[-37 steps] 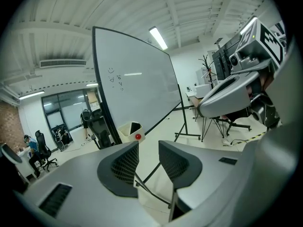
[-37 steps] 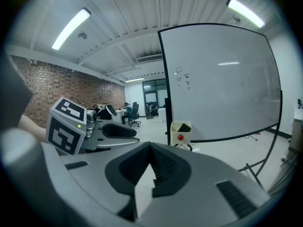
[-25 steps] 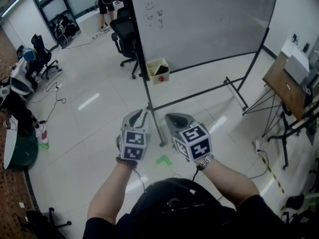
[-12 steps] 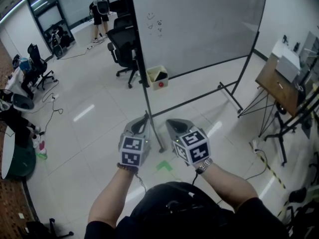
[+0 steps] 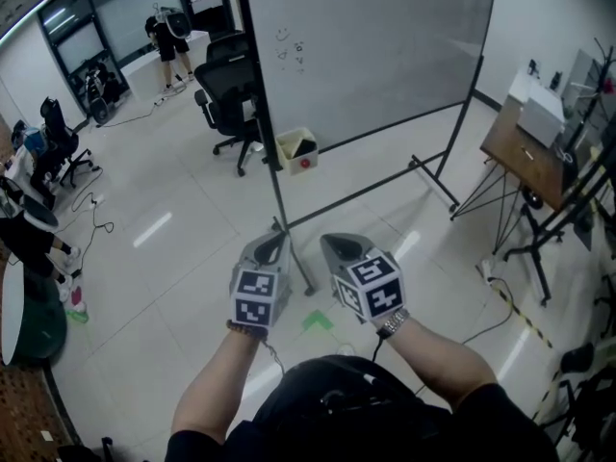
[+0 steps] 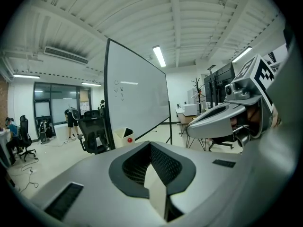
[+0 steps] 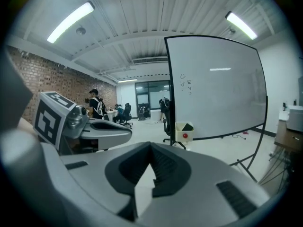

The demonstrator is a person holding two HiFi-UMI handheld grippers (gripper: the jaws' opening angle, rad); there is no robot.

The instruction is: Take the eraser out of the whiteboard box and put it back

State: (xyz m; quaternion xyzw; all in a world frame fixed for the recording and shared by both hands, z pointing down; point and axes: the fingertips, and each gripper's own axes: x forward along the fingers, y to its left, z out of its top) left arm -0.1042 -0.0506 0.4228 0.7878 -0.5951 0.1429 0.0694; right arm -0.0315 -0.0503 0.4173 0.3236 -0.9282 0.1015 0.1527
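A pale yellow box [image 5: 295, 149] with a red dot hangs low on the left post of the big whiteboard [image 5: 366, 37]. A dark shape, probably the eraser [image 5: 306, 146], lies in it. Both grippers are held side by side in front of the person, well short of the box. My left gripper [image 5: 273, 245] is shut and empty, and so is my right gripper [image 5: 338, 246]. The left gripper view shows its jaws [image 6: 150, 144] closed, with the box [image 6: 126, 137] far ahead. In the right gripper view the closed right gripper [image 7: 151, 148] points towards the box [image 7: 184, 132].
The whiteboard stand's foot [image 5: 306, 279] reaches along the floor just ahead of the grippers. A black office chair [image 5: 225, 102] stands left of the box. A wooden table [image 5: 523, 148] and tripod legs stand at the right. A person [image 5: 167, 33] stands far back.
Both grippers have shifted a little forward together. The whiteboard and box have slid left in the head view, and the left gripper's jaws look closed up.
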